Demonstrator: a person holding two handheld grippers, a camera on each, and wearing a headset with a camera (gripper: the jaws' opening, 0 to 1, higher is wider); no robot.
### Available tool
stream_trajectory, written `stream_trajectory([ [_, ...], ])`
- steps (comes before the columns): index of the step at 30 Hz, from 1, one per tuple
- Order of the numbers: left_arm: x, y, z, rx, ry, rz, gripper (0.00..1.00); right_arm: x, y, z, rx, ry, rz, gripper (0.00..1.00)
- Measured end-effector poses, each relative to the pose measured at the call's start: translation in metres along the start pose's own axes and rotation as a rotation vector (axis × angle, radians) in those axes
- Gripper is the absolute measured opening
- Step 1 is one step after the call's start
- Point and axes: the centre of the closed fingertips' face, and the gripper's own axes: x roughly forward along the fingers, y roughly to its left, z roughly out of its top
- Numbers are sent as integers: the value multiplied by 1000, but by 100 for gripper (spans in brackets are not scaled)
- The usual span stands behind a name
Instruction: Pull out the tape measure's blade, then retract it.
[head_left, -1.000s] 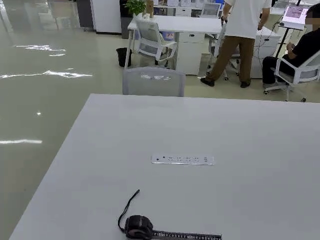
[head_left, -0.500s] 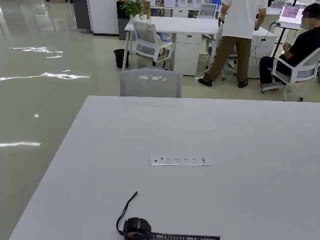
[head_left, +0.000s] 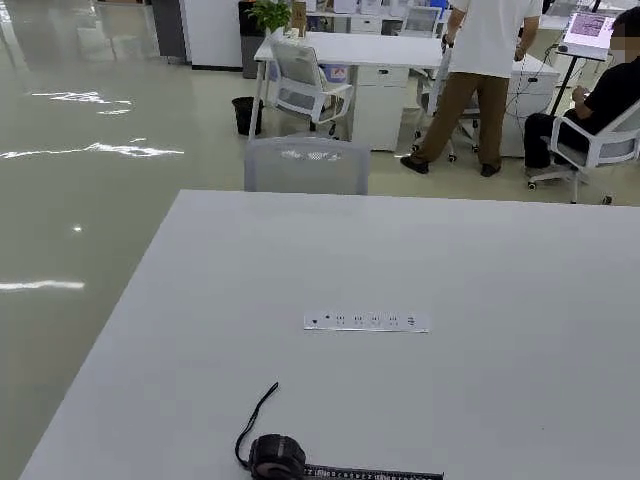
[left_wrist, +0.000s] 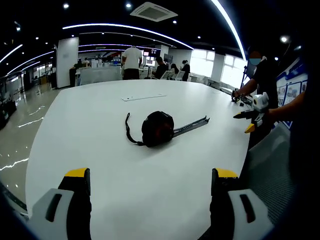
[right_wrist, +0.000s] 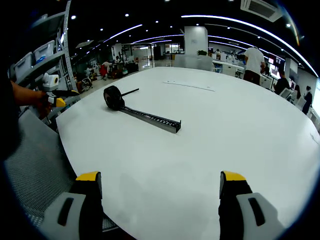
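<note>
A black tape measure (head_left: 277, 457) lies at the near edge of the white table (head_left: 420, 260), with its blade (head_left: 375, 474) out a short way to the right and a black wrist strap (head_left: 255, 415) curling off behind it. In the left gripper view the tape measure (left_wrist: 157, 128) sits ahead of my left gripper (left_wrist: 151, 173), which is open, empty and well short of it. My right gripper (right_wrist: 162, 176) is also open and empty, with the blade (right_wrist: 152, 119) and case (right_wrist: 114, 97) ahead to its left. Each gripper appears in the other's view, off the table edge: the right gripper (left_wrist: 255, 112) and the left gripper (right_wrist: 60, 100).
A white power strip (head_left: 366, 321) is set flat in the middle of the table. A grey mesh chair (head_left: 306, 163) stands at the far edge. Behind it are desks, a standing person (head_left: 478, 80) and a seated person (head_left: 590, 115).
The head camera has swayed slightly. The tape measure and its blade lie where they were.
</note>
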Motion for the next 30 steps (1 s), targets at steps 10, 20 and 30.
stream_trajectory([
  [10, 9, 2, 16, -79, -4, 113, 99, 4, -2, 7, -26, 22, 11, 100],
  [20, 29, 3, 34, -104, -41, 152, 99, 21, -14, 16, -66, 36, 40, 100],
  [30, 51, -7, 46, -98, -48, 167, 99, 36, -35, 29, -139, 49, 63, 100],
])
